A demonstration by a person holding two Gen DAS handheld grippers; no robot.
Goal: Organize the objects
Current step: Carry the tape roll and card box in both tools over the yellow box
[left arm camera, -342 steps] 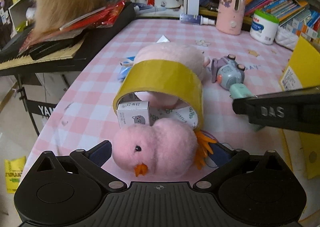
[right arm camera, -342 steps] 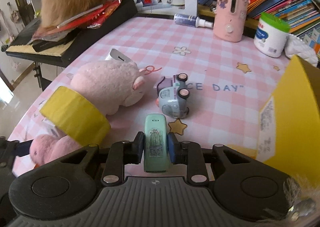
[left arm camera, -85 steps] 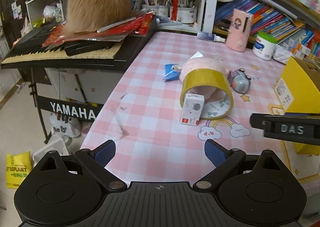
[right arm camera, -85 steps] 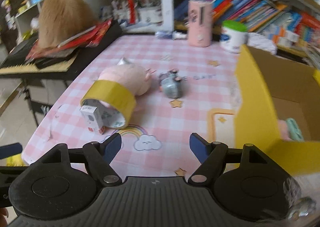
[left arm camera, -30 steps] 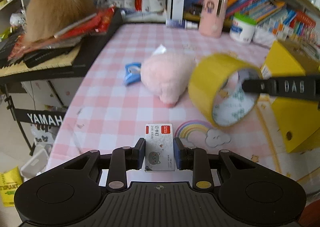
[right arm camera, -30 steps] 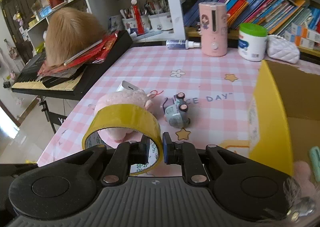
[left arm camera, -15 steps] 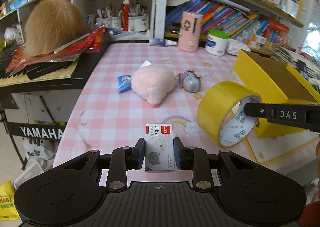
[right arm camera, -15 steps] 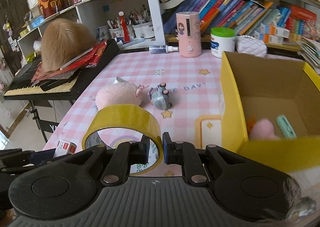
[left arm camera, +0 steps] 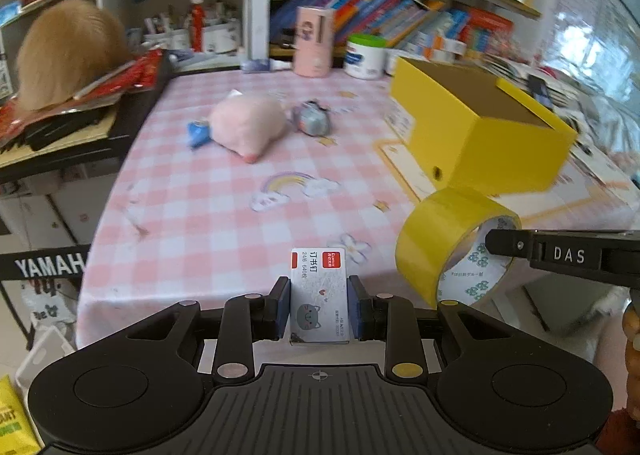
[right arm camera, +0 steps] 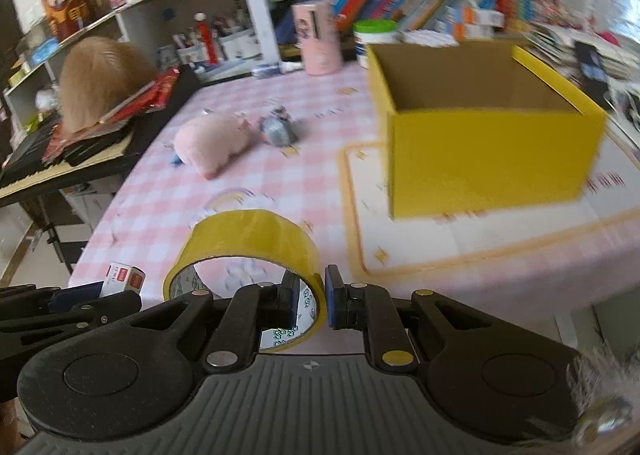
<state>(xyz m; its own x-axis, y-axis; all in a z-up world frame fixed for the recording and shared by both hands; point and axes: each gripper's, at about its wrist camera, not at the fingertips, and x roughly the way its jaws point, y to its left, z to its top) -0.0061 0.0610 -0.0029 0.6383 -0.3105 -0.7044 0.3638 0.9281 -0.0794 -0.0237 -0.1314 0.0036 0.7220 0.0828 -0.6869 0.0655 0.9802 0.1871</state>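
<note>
My left gripper [left arm camera: 319,297] is shut on a small white staple box [left arm camera: 319,295] with a red label and a grey cat face, held above the near table edge. My right gripper [right arm camera: 312,297] is shut on the wall of a yellow tape roll [right arm camera: 248,245]; the same tape roll [left arm camera: 452,243] shows at the right of the left wrist view. The open yellow cardboard box [right arm camera: 484,151] stands on the table ahead and to the right; its inside floor is hidden. A pink plush [left arm camera: 248,125] and a grey toy car [left arm camera: 312,121] lie on the pink checked tablecloth [left arm camera: 200,207].
A blue item [left arm camera: 197,134] lies left of the plush. A keyboard [left arm camera: 60,135] with red packets and a furry brown thing [left arm camera: 68,55] flanks the table's left. A pink dispenser [left arm camera: 312,41], a white jar [left arm camera: 364,57] and bookshelves line the back.
Both grippers have swung rightward and back from the table with their loads; the yellow box now sits nearer the middle of both views, and the plush and car look farther away.
</note>
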